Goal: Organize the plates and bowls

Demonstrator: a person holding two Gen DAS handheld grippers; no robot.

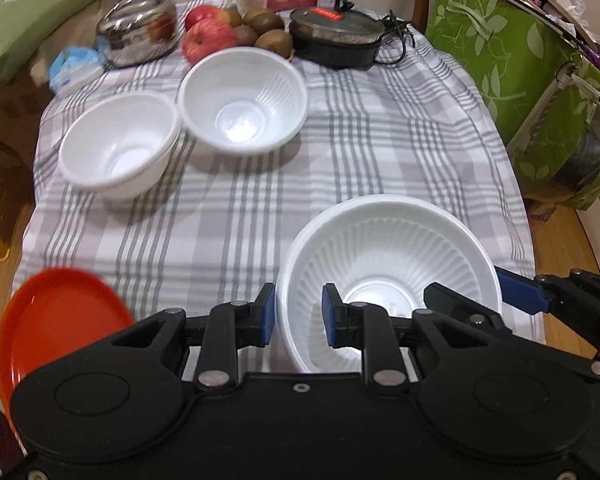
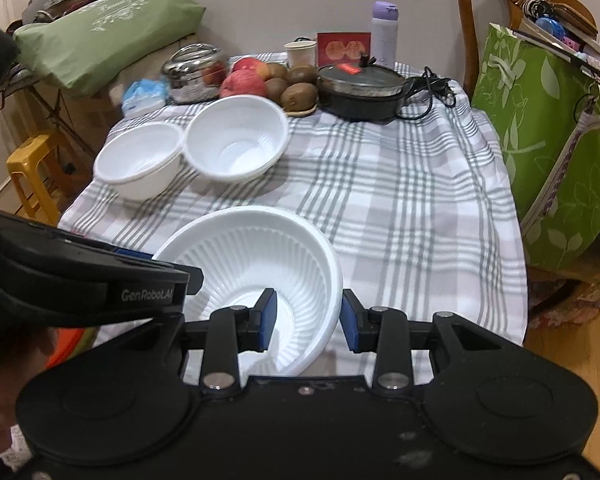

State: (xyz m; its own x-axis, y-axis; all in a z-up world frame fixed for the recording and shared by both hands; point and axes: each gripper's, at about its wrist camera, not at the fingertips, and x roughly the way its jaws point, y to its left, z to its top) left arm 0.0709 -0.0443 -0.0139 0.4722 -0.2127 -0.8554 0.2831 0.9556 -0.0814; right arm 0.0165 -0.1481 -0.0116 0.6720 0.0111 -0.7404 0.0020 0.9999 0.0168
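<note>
A large white ribbed bowl [image 1: 396, 248] [image 2: 256, 248] hangs just above the near end of the checked tablecloth [image 1: 380, 140], gripped from both sides. My left gripper [image 1: 299, 314] is shut on its left rim, one pad inside and one outside. My right gripper [image 2: 309, 320] is shut on its right rim in the same way. Each gripper shows in the other's view, the right gripper [image 1: 480, 294] and the left gripper [image 2: 168, 266]. Two smaller white bowls [image 1: 120, 152] [image 1: 244, 100] stand side by side at the far left. An orange plate [image 1: 56, 320] lies at the near left corner.
At the table's back stand a steel pot [image 1: 138, 30], apples and kiwis [image 1: 236, 30] and a black lidded pan [image 1: 336, 36] with its cord. Green bags [image 1: 520, 48] and a wooden chair [image 2: 484, 20] crowd the right side. A yellow stool [image 2: 32, 176] stands left.
</note>
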